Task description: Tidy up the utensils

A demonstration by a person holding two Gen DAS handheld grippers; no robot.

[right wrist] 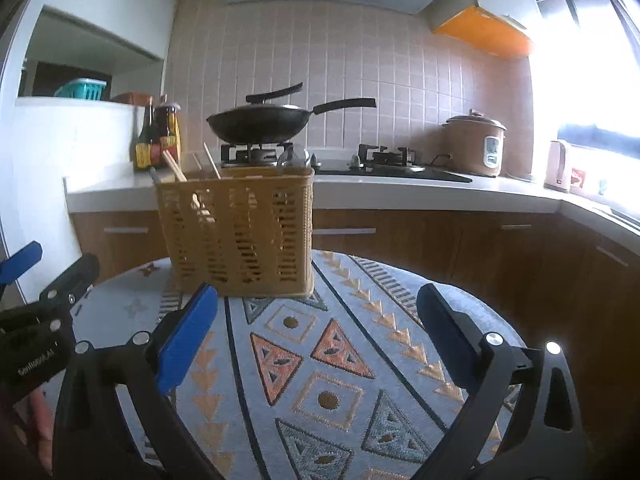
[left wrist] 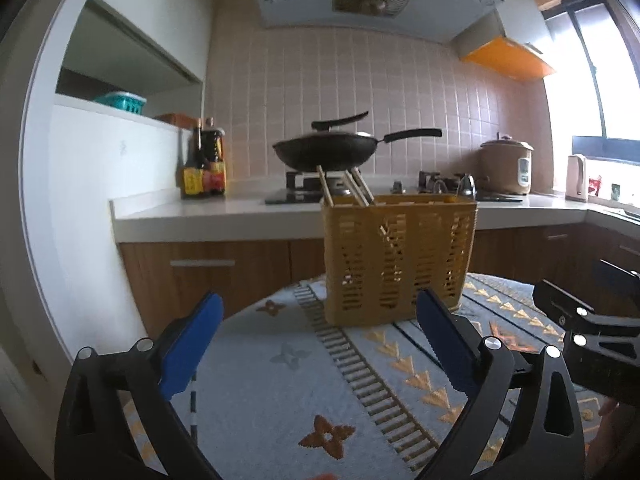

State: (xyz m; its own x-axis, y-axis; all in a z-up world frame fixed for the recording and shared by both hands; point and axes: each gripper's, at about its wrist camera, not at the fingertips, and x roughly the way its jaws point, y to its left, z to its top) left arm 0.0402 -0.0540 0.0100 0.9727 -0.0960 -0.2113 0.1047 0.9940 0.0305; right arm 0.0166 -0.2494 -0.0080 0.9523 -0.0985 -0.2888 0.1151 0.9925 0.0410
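Tan slotted plastic utensil basket [left wrist: 400, 260], upright at the far edge of the round table under a grey patterned woven cloth [right wrist: 320, 360], already holding several wooden chopsticks [left wrist: 348, 188] leaning in its left compartment; no loose utensils show on the cloth, so sorting looks largely finished. Left gripper [left wrist: 320, 344] and right gripper [right wrist: 316, 340], blue-padded, both spread wide, holding nothing, near the basket. Only legible writing: "GenRobot.AI" on the left gripper's body.

Chopsticks [left wrist: 344, 186] (lower ends) behind basket [left wrist: 400, 260] slats
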